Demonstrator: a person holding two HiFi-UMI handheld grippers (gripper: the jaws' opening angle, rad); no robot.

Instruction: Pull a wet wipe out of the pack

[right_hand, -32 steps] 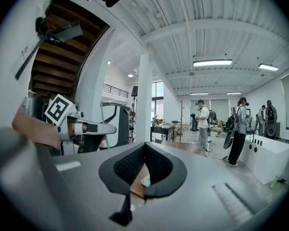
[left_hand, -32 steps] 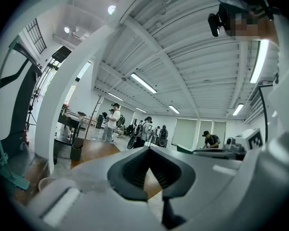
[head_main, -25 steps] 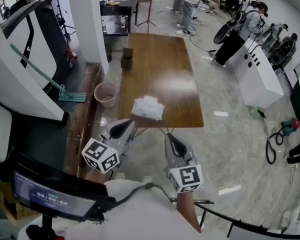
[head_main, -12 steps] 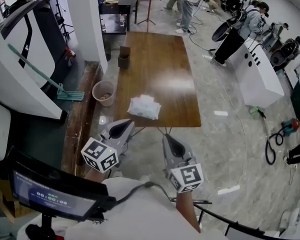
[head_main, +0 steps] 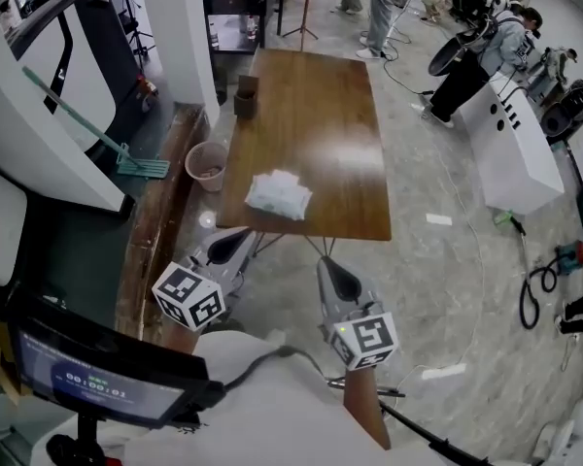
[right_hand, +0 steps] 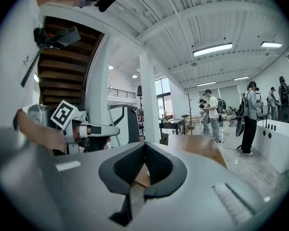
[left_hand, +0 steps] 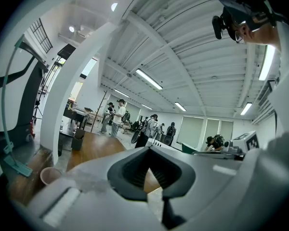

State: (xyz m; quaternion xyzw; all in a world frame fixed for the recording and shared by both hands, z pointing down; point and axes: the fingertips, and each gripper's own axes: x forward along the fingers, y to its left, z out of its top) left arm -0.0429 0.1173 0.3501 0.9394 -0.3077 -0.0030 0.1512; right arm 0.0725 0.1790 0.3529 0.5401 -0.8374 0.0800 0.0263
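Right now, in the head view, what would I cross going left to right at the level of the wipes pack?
Mop head → pink bucket → wet wipe pack on the table → white scrap on the floor → white counter.

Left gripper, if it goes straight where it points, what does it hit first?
The left gripper would probably meet the near edge of the wooden table; if it clears the top, then the wet wipe pack. Height is unclear.
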